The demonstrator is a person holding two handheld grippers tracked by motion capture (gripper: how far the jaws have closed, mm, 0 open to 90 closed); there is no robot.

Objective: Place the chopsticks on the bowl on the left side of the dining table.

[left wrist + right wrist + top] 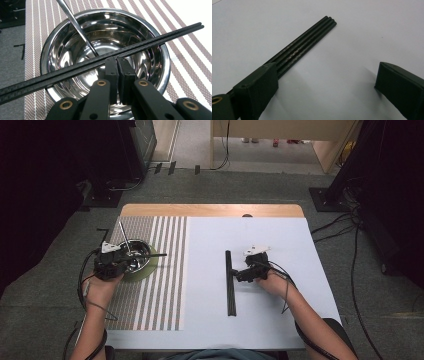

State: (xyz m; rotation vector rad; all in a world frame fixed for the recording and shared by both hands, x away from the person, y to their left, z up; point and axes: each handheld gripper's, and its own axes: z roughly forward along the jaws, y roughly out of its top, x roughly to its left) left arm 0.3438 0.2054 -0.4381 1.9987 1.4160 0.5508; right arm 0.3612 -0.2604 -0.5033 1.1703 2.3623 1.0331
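The table (300, 270) was covered on its right part by a plain white sheet and on its left by a striped placemat (160, 285), evidently so that a place setting could be laid out there. On the placemat a green plate (151, 268) had been set, and on it a steel bowl (160, 60), the plate serving as an underliner. A metal rod (75, 23), its lower end not clearly made out, was leaned inside the bowl, its handle rising over the far rim.

The left gripper (117, 61) was held over the bowl, its jaws clamped together on a pair of black chopsticks (155, 40). The pair was pinched near its middle and kept level across the rim, probably so that it could be rested there on both sides without tipping.

The right gripper (325, 82) was lowered over the white sheet with its jaws spread wide and nothing pressed between them. A bundle of black chopsticks (312, 37) lay flat just beside one jaw, presumably kept together as stock for the next pick.
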